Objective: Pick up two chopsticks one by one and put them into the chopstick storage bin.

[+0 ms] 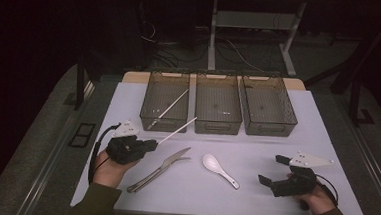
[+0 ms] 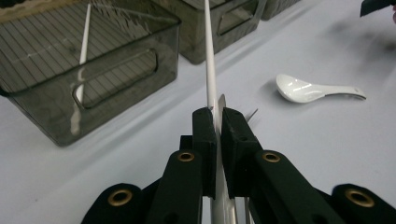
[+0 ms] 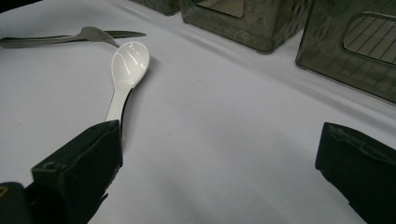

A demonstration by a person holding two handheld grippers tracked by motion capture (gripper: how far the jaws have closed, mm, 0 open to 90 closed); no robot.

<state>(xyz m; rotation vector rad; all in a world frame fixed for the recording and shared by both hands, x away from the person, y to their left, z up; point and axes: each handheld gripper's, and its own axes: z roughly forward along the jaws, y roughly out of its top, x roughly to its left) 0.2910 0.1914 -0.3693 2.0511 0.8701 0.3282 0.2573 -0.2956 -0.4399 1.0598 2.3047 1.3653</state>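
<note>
My left tool (image 1: 152, 144) clamps a white chopstick (image 1: 177, 131), seemingly clear of the desk (image 1: 253, 191); my right tool (image 1: 273, 170) gapes, empty.

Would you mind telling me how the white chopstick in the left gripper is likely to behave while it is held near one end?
The white chopstick looks straight and unbent beyond the left gripper, so it is probably stiff. Its glossy surface suggests it may slip or swivel between the jaws. Thin and long, it seems light, and would likely roll if dropped on the table.
</note>
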